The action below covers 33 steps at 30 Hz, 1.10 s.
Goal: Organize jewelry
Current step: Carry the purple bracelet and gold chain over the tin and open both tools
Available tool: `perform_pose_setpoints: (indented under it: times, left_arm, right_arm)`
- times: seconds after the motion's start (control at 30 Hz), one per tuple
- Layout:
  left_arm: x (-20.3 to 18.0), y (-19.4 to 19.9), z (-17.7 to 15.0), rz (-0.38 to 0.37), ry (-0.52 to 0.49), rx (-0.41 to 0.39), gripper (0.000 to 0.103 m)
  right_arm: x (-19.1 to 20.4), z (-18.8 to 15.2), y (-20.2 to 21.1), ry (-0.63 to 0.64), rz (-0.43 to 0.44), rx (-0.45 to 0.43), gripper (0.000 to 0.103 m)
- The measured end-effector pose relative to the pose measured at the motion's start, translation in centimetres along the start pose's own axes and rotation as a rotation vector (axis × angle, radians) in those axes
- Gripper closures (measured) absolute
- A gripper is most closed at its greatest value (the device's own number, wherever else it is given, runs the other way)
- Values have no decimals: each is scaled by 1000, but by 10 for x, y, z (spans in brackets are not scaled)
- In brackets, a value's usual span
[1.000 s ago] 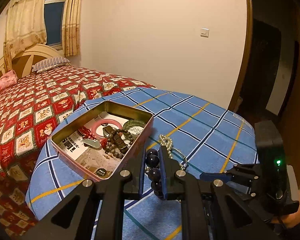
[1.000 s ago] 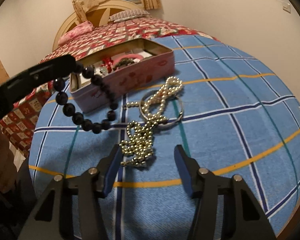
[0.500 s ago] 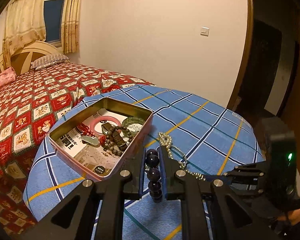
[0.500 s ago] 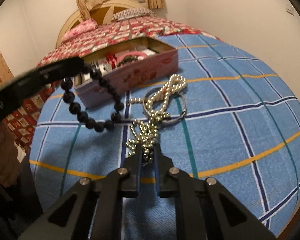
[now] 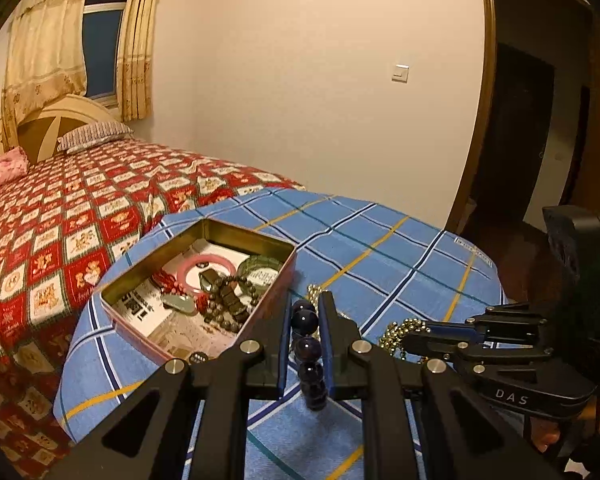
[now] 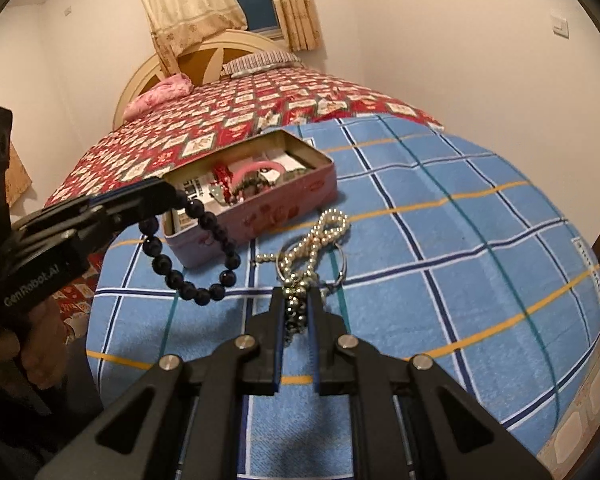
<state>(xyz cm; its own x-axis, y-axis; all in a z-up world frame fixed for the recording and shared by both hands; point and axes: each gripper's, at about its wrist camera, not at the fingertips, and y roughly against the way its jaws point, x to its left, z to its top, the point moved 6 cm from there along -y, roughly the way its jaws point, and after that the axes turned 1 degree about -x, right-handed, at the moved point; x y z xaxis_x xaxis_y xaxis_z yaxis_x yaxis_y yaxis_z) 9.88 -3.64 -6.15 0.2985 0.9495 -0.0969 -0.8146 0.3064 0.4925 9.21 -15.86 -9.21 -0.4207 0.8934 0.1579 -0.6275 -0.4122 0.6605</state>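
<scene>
My left gripper [image 5: 305,308] is shut on a dark bead bracelet [image 5: 305,320], which hangs in a loop [image 6: 188,268] just right of the open pink tin [image 5: 172,344]. The tin [image 6: 260,216] holds a pink bangle [image 5: 210,270], a green bangle [image 5: 260,268], brown beads and red beads. My right gripper [image 6: 297,300] is shut on the near end of a silver bead chain [image 6: 320,236], which trails over the blue checked cloth with a metal ring [image 6: 340,264] beside it.
The round table's blue checked cloth [image 6: 460,280] drops off at its edges. A bed with a red patterned cover [image 5: 60,208] stands right behind the tin. A dark doorway [image 5: 532,140] is at the right.
My right gripper moved forward and closed on the silver chain, and now lifts its near end. My left gripper has risen a little with the bracelet still in it.
</scene>
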Motion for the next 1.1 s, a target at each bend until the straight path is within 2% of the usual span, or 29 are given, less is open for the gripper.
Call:
perform_pose_setpoints:
  times: [0.63, 1.1]
  left_arm:
    - [24, 11, 45, 56, -29, -94, 90]
    - [56, -2, 66, 109, -39, -100, 90]
  right_arm:
    - [6, 47, 5, 63, 0, -75, 91]
    - [21, 88, -6, 135, 26, -100, 91]
